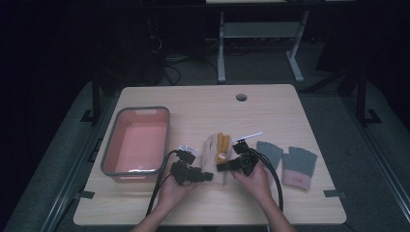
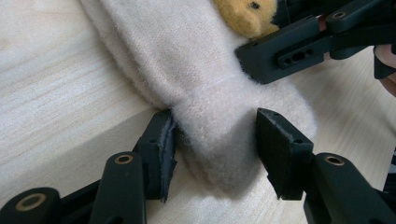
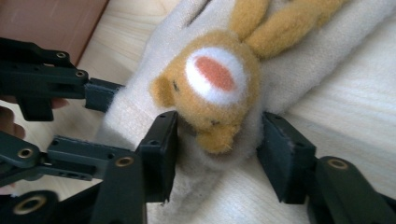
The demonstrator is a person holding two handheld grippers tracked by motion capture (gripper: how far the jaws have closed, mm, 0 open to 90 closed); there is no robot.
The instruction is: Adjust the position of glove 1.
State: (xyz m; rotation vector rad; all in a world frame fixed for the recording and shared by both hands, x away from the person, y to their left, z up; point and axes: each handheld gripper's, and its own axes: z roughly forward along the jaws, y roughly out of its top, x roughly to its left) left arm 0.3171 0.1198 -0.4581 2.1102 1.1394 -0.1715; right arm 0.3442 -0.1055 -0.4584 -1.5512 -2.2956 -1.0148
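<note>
A cream knitted mitten point(image 1: 211, 153) with a yellow plush animal point(image 1: 223, 144) sewn on it lies flat at mid-table. My left gripper point(image 1: 209, 177) is at its near end. In the left gripper view the open jaws straddle the mitten's cuff point(image 2: 219, 135), and the left pad point(image 2: 161, 144) touches the fabric. My right gripper point(image 1: 221, 167) comes in from the right. It stands open around the plush animal's head point(image 3: 215, 88), with cream fabric between the jaws. The left gripper's fingers point(image 3: 70, 84) show beside it.
A pink basin with a grey rim point(image 1: 167, 135) stands on the table's left. Two grey gloves point(image 1: 269, 152) point(image 1: 299, 166) with pink cuffs lie to the right. A small clear packet point(image 1: 187, 148) and a white strip point(image 1: 249, 136) lie by the mitten. The table has a cable hole point(image 1: 241, 97).
</note>
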